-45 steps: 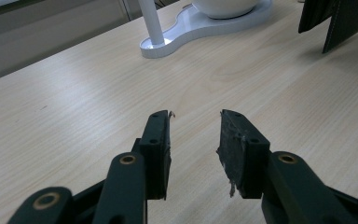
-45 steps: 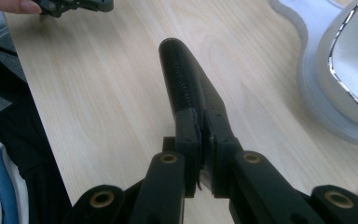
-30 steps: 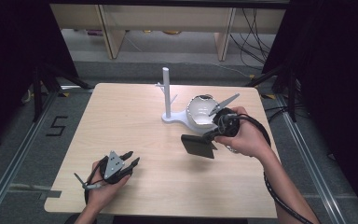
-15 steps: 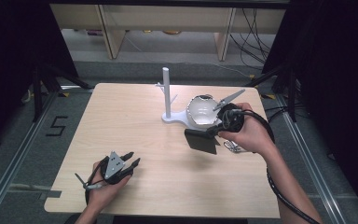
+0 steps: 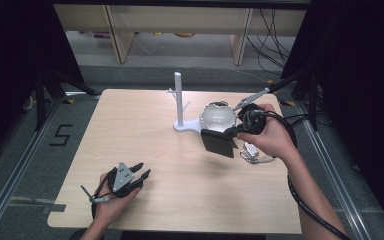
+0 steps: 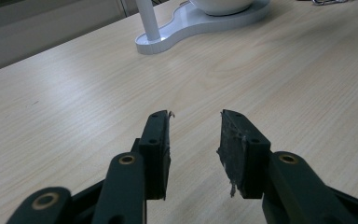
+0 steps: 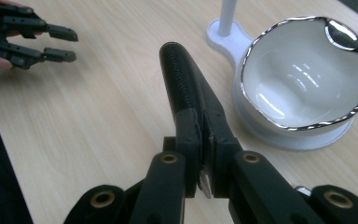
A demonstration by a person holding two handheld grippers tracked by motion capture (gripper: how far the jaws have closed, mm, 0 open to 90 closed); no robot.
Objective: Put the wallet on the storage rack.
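- Readable writing: a single mark resembling the numeral "5" (image 5: 60,135) is on the grey floor (image 5: 15,165) to the left of the desk. No brand or label can be read on any object.
- Right gripper (image 5: 230,132): the jaws are closed tight on a black pouch (image 5: 219,142) (the right gripper view shows a stitched or zippered edge (image 7: 179,70) along its top). The pouch hangs from the jaws above the desk, just in front of the white bowl.
- White bowl (image 5: 219,116): it sits on the base of a white stand (image 5: 179,102) near the far right part of the desk. The rim is edged in a silver tone (image 7: 303,126), and the inside is glossy white.
- White stand: an upright post with short side pegs rises from a flat white base (image 6: 200,23).
- Left gripper (image 5: 142,172): it rests at the near left of the desk in the person's left hand (image 5: 111,202). The jaws stand partly open with nothing between them (the pads (image 6: 230,144) look worn and frayed).
- Small metallic item (image 5: 252,152): it lies on the desk under the right hand; what it is cannot be told.
- Surface: the desk (image 5: 145,130) is a light wood-grain top with rounded corners.
- Room: pale shelving (image 5: 180,20) stands beyond the desk, cables (image 5: 272,30) trail at the far right, and dark screens close both sides.
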